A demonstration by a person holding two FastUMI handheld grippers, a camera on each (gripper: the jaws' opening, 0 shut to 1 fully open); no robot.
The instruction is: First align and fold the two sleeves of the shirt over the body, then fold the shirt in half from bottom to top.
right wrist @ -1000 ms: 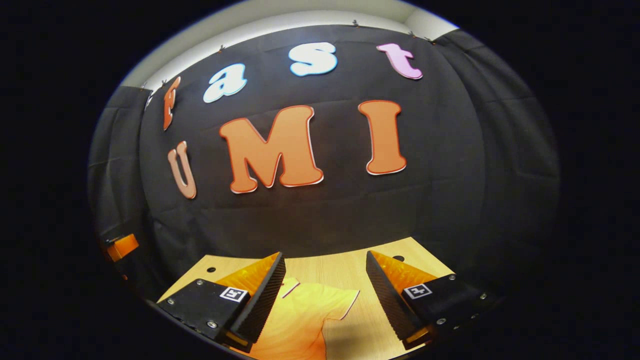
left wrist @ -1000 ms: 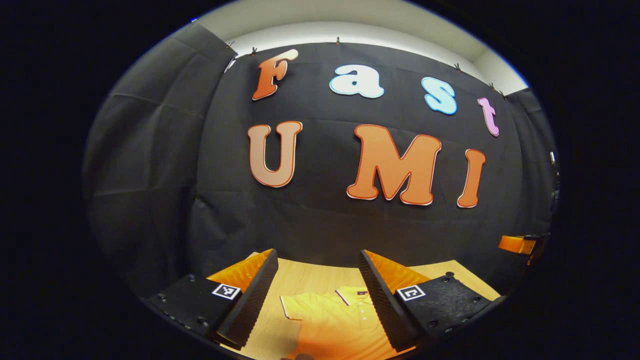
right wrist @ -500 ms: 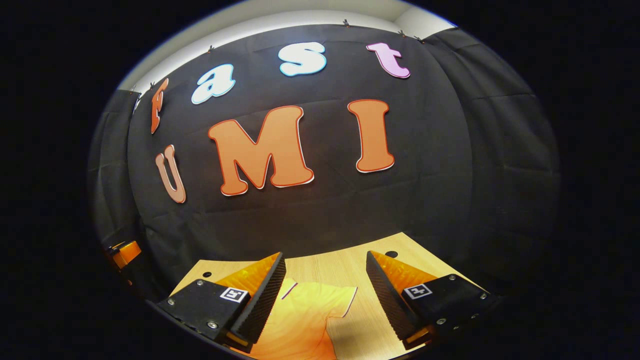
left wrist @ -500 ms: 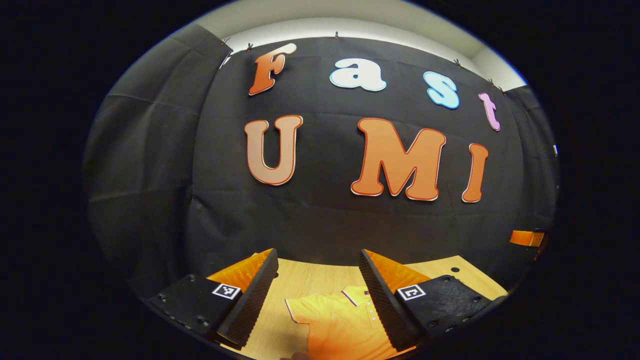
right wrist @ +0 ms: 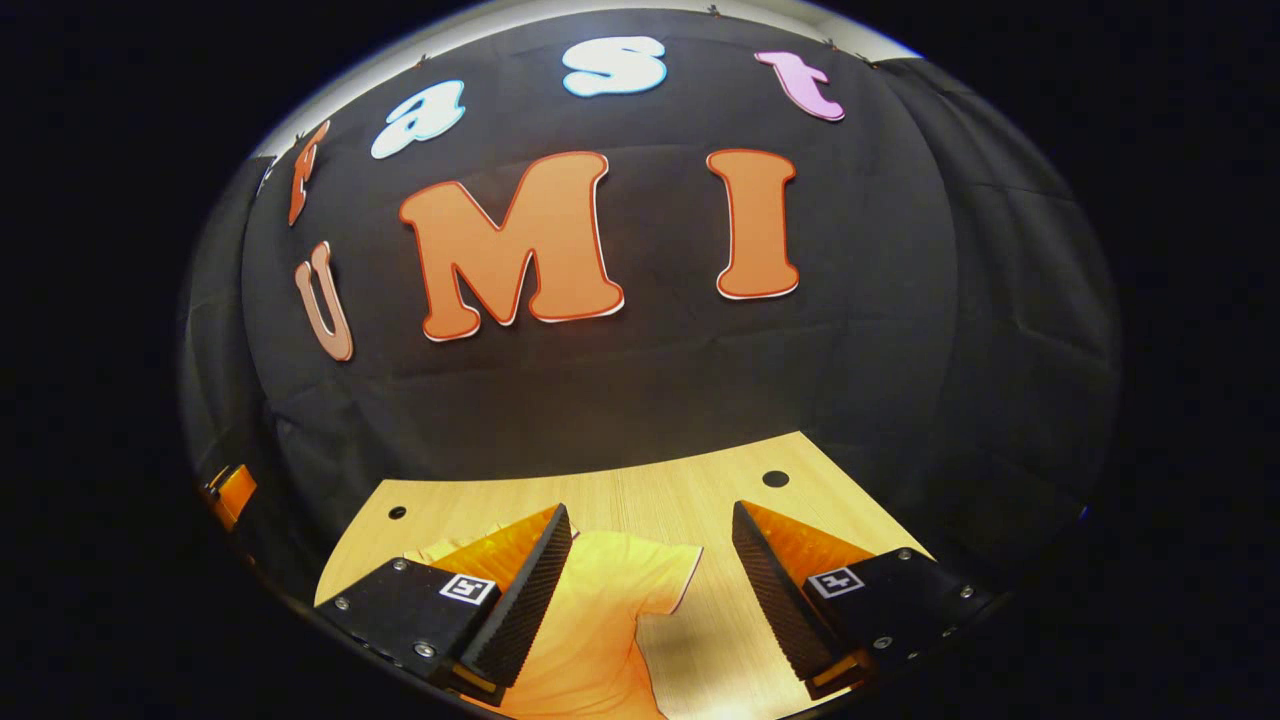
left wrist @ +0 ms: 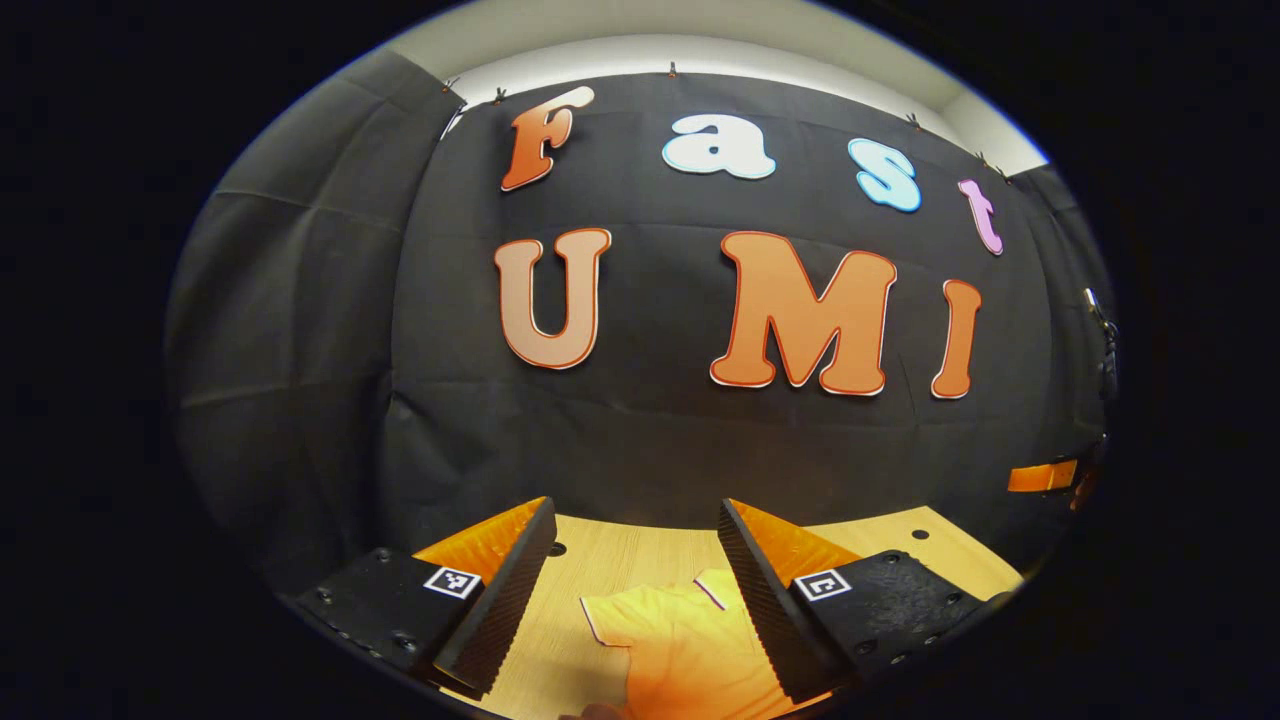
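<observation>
Above the shirt point(right wrist: 600, 610) on the table point(right wrist: 680, 490), both grippers' jaws gape wide.

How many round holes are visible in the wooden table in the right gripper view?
2: one hole near the table's far right corner, another near its far left corner. Others may be hidden.

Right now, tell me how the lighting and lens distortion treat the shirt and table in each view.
Left gripper view: the shirt glows warm at the dim, curved bottom edge; the table bows. Right gripper view: the shirt's sleeve is sharp and casts a soft shadow on the table.
</observation>
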